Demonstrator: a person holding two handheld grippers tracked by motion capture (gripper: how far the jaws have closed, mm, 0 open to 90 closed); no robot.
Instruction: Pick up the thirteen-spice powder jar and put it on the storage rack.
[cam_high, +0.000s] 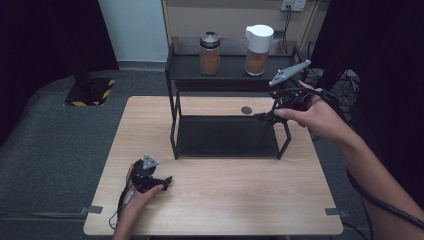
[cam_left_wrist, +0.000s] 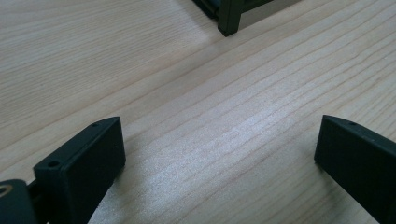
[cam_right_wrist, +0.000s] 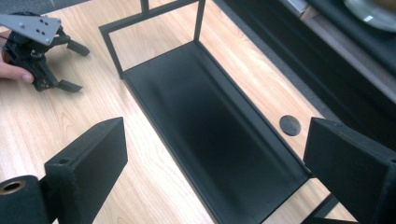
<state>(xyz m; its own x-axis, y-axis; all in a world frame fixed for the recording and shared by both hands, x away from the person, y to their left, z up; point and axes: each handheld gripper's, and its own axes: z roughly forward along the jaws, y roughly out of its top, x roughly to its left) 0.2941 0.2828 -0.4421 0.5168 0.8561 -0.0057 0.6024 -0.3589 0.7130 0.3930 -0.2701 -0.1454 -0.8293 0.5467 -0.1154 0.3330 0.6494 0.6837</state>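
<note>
Item 1, my left claw (cam_high: 159, 181): resting low on the table (cam_high: 225, 200) near its front left corner, jaws apart, nothing between them but bare wood; a foot of the rack (cam_left_wrist: 229, 18) stands ahead of it and a little to the right

Item 2, rack (cam_high: 227, 145): one, black metal, two shelves; its long axis runs across the table, side to side. The lower shelf is bare and lies below and ahead of my right claw, the long way running away from the jaws in the right gripper view

Item 3, jars: two, both on the top shelf, both part full of brown stuff. The one with the metal lid (cam_high: 210, 53) is farther from my right claw; the one with the white lid (cam_high: 258, 50) is nearer, up and to the left of it

Item 4, my right claw (cam_high: 265, 116): held in the air at the right end of the rack, jaws wide apart and empty. I judge this hand much the nearer to both jars, the white-lidded one first; the reach would go up and leftward

Item 5, one dark round disc (cam_high: 246, 110) on the table behind the rack
</note>
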